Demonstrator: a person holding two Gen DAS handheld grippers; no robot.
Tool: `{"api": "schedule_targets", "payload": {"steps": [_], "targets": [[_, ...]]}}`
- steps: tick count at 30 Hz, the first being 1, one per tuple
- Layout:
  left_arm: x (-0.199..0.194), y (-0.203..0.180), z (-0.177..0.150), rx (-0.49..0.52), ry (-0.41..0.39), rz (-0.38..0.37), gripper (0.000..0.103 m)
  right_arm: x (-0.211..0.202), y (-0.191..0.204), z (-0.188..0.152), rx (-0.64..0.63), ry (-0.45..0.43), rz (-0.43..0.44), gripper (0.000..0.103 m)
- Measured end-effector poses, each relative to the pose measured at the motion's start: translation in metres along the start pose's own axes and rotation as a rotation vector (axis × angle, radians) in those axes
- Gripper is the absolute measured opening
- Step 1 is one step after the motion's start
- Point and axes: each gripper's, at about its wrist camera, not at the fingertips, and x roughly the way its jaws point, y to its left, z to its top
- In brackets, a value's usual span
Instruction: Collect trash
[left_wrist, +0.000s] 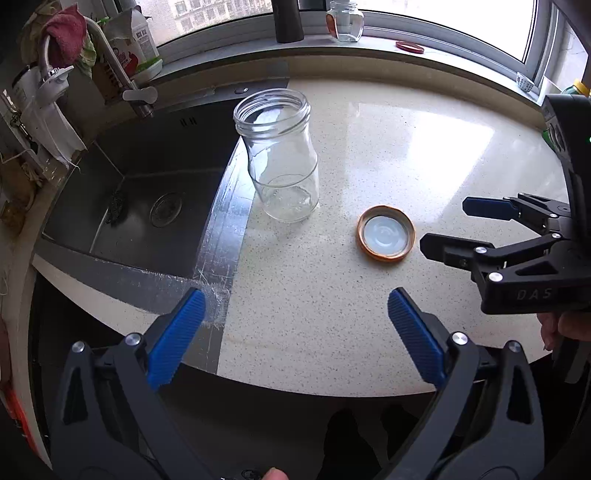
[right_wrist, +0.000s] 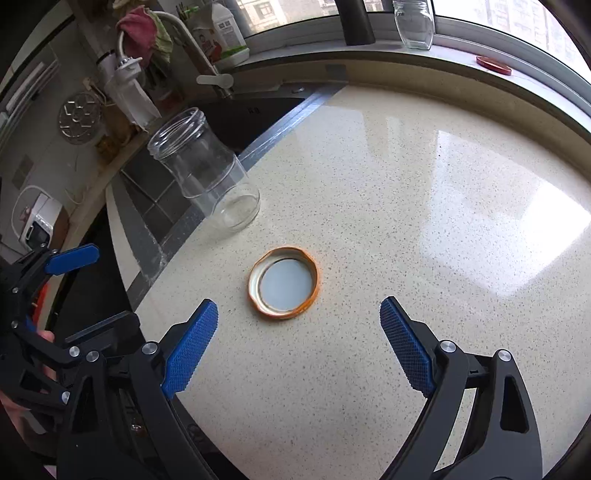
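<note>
A home kitchen: steel sink (left_wrist: 140, 192), faucet (left_wrist: 110, 55), speckled countertop (left_wrist: 406, 147).

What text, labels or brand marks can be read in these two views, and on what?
"DAS": embossed on the black body of the right gripper, seen in the left wrist view.
White carton on the sill behind the faucet: printed label, too blurred to read.
Glass jar and orange-rimmed lid on the counter: no text visible.

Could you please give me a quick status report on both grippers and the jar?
Left gripper open, empty. Right gripper open, empty, lid just ahead. Glass jar upright, uncapped, beside sink. Nothing in the way.
</note>
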Motion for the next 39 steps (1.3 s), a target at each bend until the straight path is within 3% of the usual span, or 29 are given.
{"api": "schedule_targets", "payload": {"steps": [3, 5, 14, 19, 22, 25, 35, 39], "targets": [[0.003, 0.006, 0.003, 0.016, -0.006, 0.004, 0.097, 0.008, -0.001, 0.005, 0.016, 0.012, -0.029, 0.087], [0.005, 0.01, 0.006, 0.025, -0.009, 0.002, 0.097, 0.013, -0.001, 0.008, 0.019, 0.022, -0.032, 0.08], [-0.001, 0.02, 0.021, 0.091, -0.043, -0.008, 0.097, 0.017, 0.004, 0.015, 0.014, 0.033, -0.041, 0.08], [-0.021, 0.015, 0.03, 0.238, -0.12, -0.059, 0.097, 0.011, 0.004, 0.015, 0.026, 0.028, -0.029, 0.08], [-0.031, 0.01, 0.036, 0.374, -0.181, -0.003, 0.097, 0.006, 0.007, 0.015, 0.009, 0.023, -0.026, 0.08], [-0.032, 0.008, 0.045, 0.43, -0.194, 0.026, 0.097, 0.004, 0.008, 0.016, 0.003, 0.016, -0.031, 0.08], [-0.034, 0.0, 0.073, 0.506, -0.207, -0.053, 0.097, 0.002, -0.003, 0.015, 0.065, 0.021, -0.026, 0.08], [-0.031, 0.002, 0.086, 0.506, -0.177, -0.143, 0.097, 0.0, -0.005, 0.014, 0.084, 0.027, -0.014, 0.08]]}}
